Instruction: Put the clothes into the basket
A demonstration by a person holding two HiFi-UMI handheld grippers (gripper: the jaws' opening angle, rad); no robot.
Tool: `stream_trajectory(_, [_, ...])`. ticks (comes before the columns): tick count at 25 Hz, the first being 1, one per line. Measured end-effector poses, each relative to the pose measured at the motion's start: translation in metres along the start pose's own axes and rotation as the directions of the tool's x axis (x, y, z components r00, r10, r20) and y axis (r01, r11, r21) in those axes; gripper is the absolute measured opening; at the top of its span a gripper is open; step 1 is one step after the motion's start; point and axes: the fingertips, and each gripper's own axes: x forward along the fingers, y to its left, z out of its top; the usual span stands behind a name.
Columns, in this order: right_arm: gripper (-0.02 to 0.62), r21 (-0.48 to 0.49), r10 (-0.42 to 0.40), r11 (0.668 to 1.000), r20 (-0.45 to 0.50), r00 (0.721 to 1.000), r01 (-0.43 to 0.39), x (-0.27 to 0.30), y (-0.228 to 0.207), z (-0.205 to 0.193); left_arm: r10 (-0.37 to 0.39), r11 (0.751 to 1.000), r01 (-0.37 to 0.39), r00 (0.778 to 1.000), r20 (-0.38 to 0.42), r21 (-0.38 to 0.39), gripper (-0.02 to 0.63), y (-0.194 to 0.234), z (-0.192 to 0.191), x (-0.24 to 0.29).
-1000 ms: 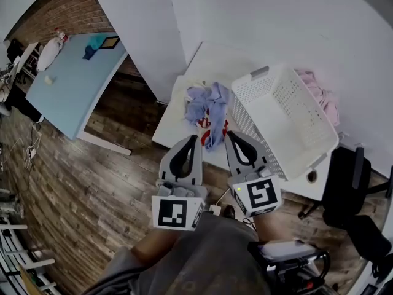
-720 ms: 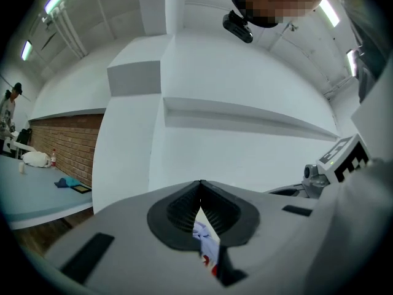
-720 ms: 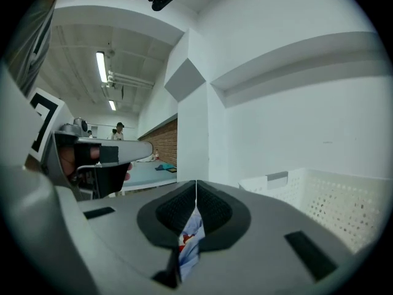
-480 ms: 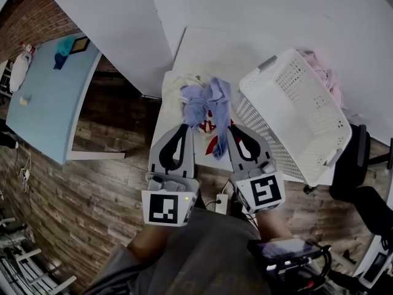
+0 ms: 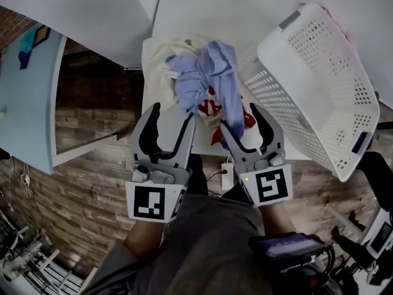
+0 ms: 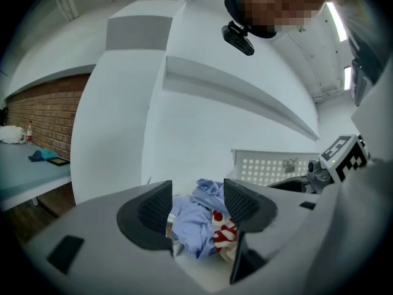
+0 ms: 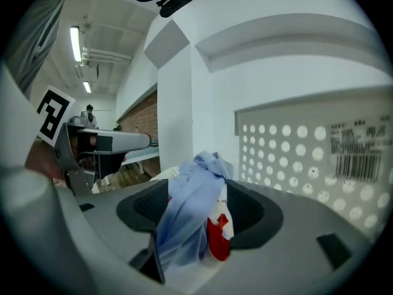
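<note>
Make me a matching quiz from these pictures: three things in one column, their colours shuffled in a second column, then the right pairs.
Things:
1. laundry basket
2. top garment of the pile
3. lower garment peeking out beneath it

Colours:
A. red and white
B. white, with rows of holes
C. light blue

Pairs: 1-B, 2-C, 3-A

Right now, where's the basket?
Head view, right side: the white basket sits just right of the clothes pile, beyond the right gripper.
</note>
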Motion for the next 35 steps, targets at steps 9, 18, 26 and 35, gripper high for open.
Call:
stream_trajectory(9, [0.413, 0.042, -0.044, 0.998, -0.109, 0.993, 0.048, 0.034, -0.002, -0.043, -0.127, 0.992, 0.126, 0.982, -0.143, -0.010, 0.421, 0.029, -0.064, 0.038])
stream_trajectory(18, [0.417, 0.043, -0.066, 0.996, -0.203, 0.977, 0.076, 0.054, -0.006, -0.056, -0.163, 0.986, 0.163, 0.948, -0.274, -0.023, 0.456, 0.049, -0.091, 0.076])
stream_trajectory(26, [0.417, 0.075, -0.071, 0.993, -0.233, 0.970, 0.090, 0.033, -0.025, -0.044, -0.227, 0.973, 0.228, 0.878, -0.421, -0.049, 0.456, 0.011, -0.080, 0.078])
stream_trajectory(35, [0.291, -0.014, -0.015, 1.000, -0.259, 0.966, 0.012, 0.043, -0.011, -0.051, -0.227, 0.963, 0.269, 0.832, -0.507, 0.010, 0.169, 0.008, -0.096, 0.080])
